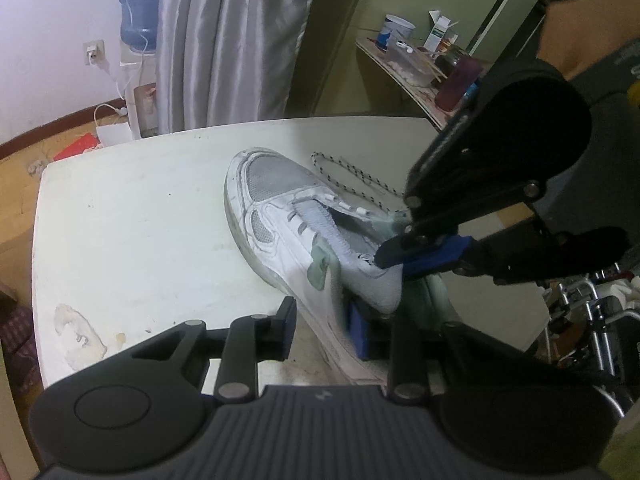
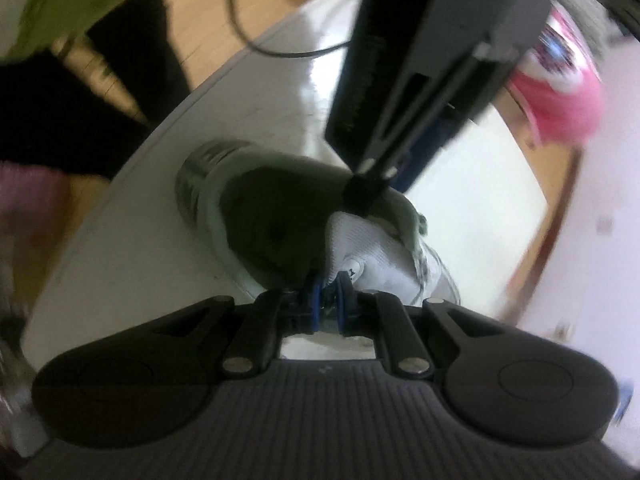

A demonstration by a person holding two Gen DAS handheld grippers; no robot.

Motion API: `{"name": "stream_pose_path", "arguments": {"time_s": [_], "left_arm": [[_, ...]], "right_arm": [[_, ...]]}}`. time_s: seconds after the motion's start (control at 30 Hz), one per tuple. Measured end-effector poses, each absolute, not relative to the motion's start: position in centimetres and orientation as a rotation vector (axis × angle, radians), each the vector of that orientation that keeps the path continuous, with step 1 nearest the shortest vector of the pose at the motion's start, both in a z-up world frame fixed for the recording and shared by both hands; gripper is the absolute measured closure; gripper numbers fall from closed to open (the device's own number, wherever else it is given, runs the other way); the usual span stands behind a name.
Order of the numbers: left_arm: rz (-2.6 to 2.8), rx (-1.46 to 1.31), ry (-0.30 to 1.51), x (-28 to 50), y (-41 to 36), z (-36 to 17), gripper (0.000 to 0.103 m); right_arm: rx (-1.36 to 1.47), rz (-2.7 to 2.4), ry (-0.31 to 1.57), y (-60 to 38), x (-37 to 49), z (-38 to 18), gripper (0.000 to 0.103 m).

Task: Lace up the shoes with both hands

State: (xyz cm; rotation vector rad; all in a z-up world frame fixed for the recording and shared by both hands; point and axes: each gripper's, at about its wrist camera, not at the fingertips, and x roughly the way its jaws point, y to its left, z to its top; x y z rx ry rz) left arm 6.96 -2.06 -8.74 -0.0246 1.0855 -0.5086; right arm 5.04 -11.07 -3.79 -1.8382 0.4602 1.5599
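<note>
Left wrist view: the shoe lies on the table, its long axis running from toe at upper centre down to the heel at lower right. The left claw straddles its side wall, partly spread. The right claw, pressed together, pinches the tongue. The loose lace lies beyond, nearer the right claw.
</note>
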Motion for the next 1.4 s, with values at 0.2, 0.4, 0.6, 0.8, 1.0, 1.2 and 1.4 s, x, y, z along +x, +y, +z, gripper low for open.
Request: {"name": "stream_pose_path", "arguments": {"time_s": [0.2,0.4,0.6,0.8,1.0,1.2,1.4], "left_arm": [[-0.497,-0.036,1.078,6.8,-2.0,-8.7,0.075],[-0.517,0.003,1.046,6.3,-2.1,-7.4,0.072],[-0.581,0.131,0.990,5.8,-3.6,-6.3,0.067],[-0.604,0.240,0.977,5.5,-5.5,-7.4,0.067],[-0.584,0.227,1.001,6.0,-5.5,-8.2,0.067],[-0.585,0.236,0.988,6.1,-5.4,-8.1,0.067],[-0.618,0.265,0.939,5.2,-5.4,-7.2,0.067]], "right_arm": [[-1.918,1.610,0.352,-10.5,4.2,-4.0,0.093],[-1.727,1.472,0.582,-9.6,5.3,-3.7,0.085],[-1.427,1.282,0.814,-8.6,6.6,-3.6,0.085],[-1.144,1.137,0.926,-8.8,8.2,-2.8,0.081],[-1.070,1.067,0.935,-10.8,5.9,-3.8,0.074],[-1.098,0.955,0.927,-10.2,5.4,-5.8,0.073],[-1.036,0.912,0.951,-10.5,6.3,-6.0,0.075]]}}
